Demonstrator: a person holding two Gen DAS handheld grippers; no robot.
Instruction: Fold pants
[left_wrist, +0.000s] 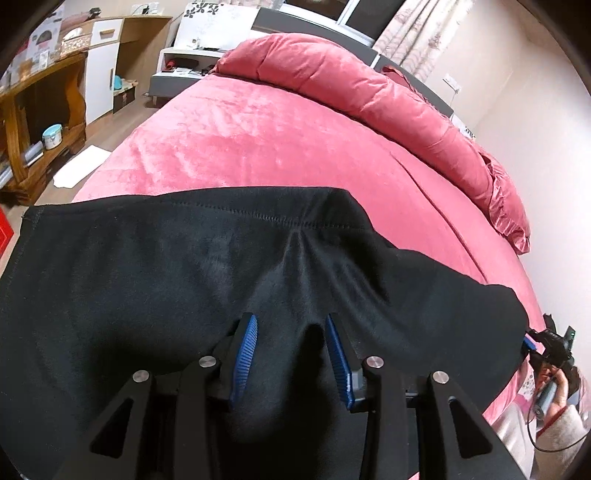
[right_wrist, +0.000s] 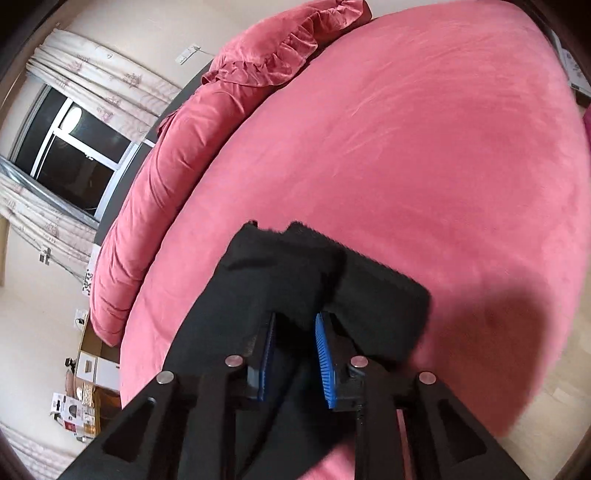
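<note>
Black pants (left_wrist: 147, 266) lie spread across the near part of a pink bed (left_wrist: 240, 140), with a stitched hem along their far edge. My left gripper (left_wrist: 291, 318) rests low on the cloth. Its blue pads (left_wrist: 245, 347) stand apart, and a soft ridge of fabric runs between them without being pinched. In the right wrist view, a blocky end of the pants (right_wrist: 295, 266) drapes over the tips of my right gripper (right_wrist: 296, 316). There the blue pads (right_wrist: 325, 362) stand a little apart, with dark cloth in the gap.
A rolled pink duvet (left_wrist: 369, 88) lines the bed's far edge by the headboard. A wooden shelf unit (left_wrist: 33, 122) and white paper (left_wrist: 79, 166) sit on the floor to the left. A person's hand and pale sleeve (left_wrist: 554, 402) show at the right edge. A window (right_wrist: 70, 155) and boxes (right_wrist: 88, 391) lie to the left.
</note>
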